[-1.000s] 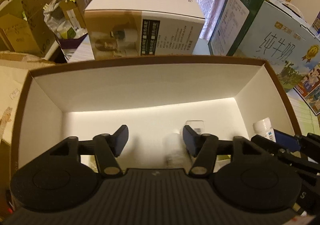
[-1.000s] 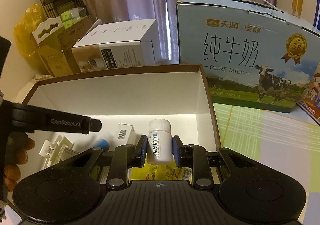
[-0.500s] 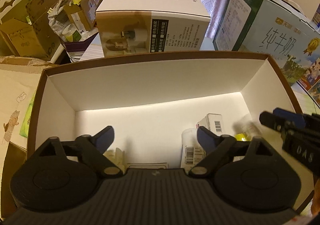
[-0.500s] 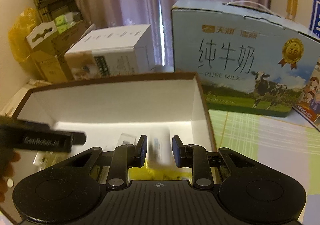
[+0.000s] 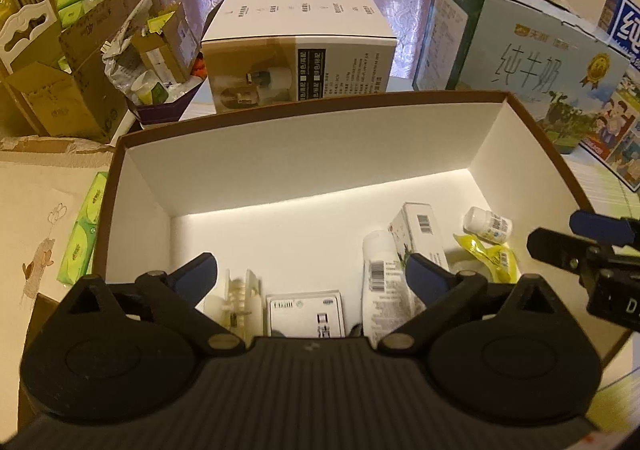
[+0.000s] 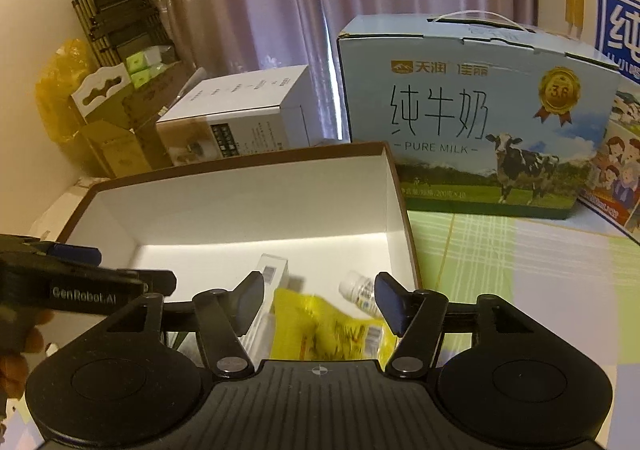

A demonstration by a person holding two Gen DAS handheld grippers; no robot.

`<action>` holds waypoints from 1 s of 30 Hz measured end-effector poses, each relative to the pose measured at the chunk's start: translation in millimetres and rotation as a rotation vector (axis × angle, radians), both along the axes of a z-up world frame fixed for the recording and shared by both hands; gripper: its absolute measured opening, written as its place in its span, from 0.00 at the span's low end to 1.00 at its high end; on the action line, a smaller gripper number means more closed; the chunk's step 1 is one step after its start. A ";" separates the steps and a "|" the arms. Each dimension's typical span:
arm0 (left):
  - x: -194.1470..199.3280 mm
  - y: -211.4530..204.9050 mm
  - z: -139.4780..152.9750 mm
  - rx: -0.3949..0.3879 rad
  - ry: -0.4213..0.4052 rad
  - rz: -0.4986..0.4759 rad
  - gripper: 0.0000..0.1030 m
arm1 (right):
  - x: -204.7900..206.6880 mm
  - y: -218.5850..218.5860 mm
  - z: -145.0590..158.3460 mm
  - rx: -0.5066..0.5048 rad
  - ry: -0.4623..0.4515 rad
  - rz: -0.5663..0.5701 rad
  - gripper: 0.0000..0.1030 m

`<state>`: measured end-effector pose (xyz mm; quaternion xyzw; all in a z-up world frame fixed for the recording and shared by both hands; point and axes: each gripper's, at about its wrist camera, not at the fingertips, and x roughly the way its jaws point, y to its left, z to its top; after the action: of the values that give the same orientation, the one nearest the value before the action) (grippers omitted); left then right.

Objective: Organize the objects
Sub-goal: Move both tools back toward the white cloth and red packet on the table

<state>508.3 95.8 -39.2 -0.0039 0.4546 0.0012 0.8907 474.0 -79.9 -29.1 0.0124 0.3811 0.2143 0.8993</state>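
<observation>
My left gripper (image 5: pixel 312 270) hangs over the near part of the open box (image 5: pixel 280 165), its jaws spreading wide and holding nothing; my right gripper (image 6: pixel 318 300) hangs over the box's right end, jaws also parting, free of the items below them. All places that follow are given relative to the box. On its white floor, at the near wall, lie a pale plastic clip-like part (image 5: pixel 238 300) and, just to its right, a flat white carton with printed marks (image 5: pixel 306 308). Right of these lies a white tube with a barcode (image 5: pixel 382 282), with a small white barcoded carton (image 5: pixel 420 228) leaning beside it. In the right end lie a yellow packet (image 6: pixel 332 328) and a small white bottle (image 5: pixel 488 226) on its side, close to the right wall. Behind the far wall stand a white product carton (image 5: pixel 298 57) and a blue milk case printed "PURE MILK" (image 6: pixel 472 109). To the left, outside the box, lie green tissue packs (image 5: pixel 82 238). The tabletop (image 6: pixel 500 262) to the right carries a checked cloth.
</observation>
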 end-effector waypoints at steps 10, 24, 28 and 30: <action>-42.0 3.8 9.6 -0.039 0.032 0.036 0.96 | -37.2 -19.1 7.9 0.063 0.037 -0.031 0.60; -110.8 -6.6 35.3 -0.084 -0.007 0.034 0.96 | -89.7 -38.8 28.0 0.123 0.058 -0.046 0.61; -130.5 -10.8 40.8 -0.093 -0.016 0.033 0.96 | -108.0 -44.7 31.6 0.130 0.062 -0.041 0.61; -141.3 -14.6 43.2 -0.092 -0.019 0.028 0.96 | -117.3 -48.4 32.6 0.132 0.061 -0.043 0.61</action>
<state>366.9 81.2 4.0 -0.0510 0.4456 -0.0074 0.8938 356.6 -128.3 3.5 0.0865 0.3929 0.2190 0.8889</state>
